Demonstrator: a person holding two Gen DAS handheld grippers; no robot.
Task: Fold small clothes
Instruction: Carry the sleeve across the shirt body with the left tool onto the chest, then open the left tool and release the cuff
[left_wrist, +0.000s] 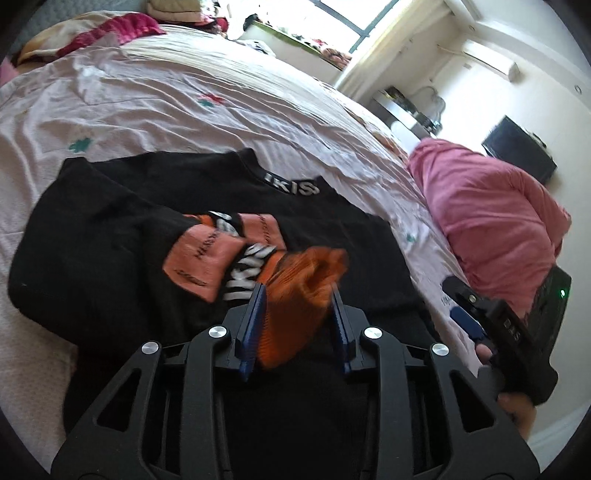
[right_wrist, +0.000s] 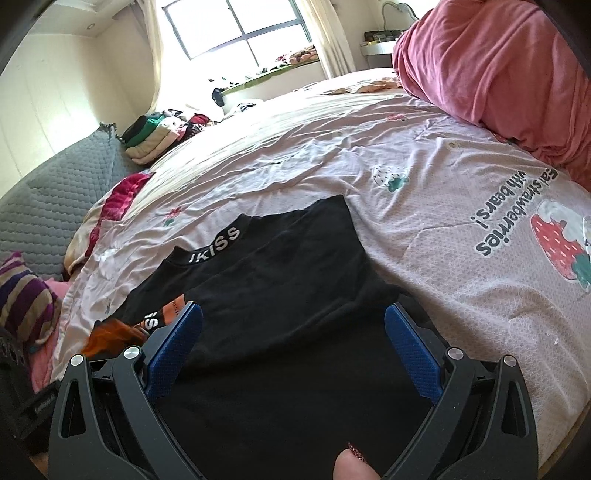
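Observation:
A small black sweater (left_wrist: 110, 221) with "IKISS" on its collar lies on the bed, also in the right wrist view (right_wrist: 280, 266). Its left sleeve, with pink and orange patches, is folded across the chest. My left gripper (left_wrist: 298, 291) has its jaws partly apart around the blurred orange cuff (left_wrist: 306, 288); whether the pads press it I cannot tell. My right gripper (right_wrist: 293, 314) is open, low over the sweater's right side, holding nothing. The right gripper's body shows at the right edge of the left wrist view (left_wrist: 517, 332).
The bed has a pale pink strawberry-print cover (right_wrist: 443, 192). A pink bundle of bedding (right_wrist: 498, 66) lies on the right. A stack of folded clothes (right_wrist: 159, 136) and a grey quilt (right_wrist: 48, 199) lie at the far left. A window (right_wrist: 236, 26) is behind.

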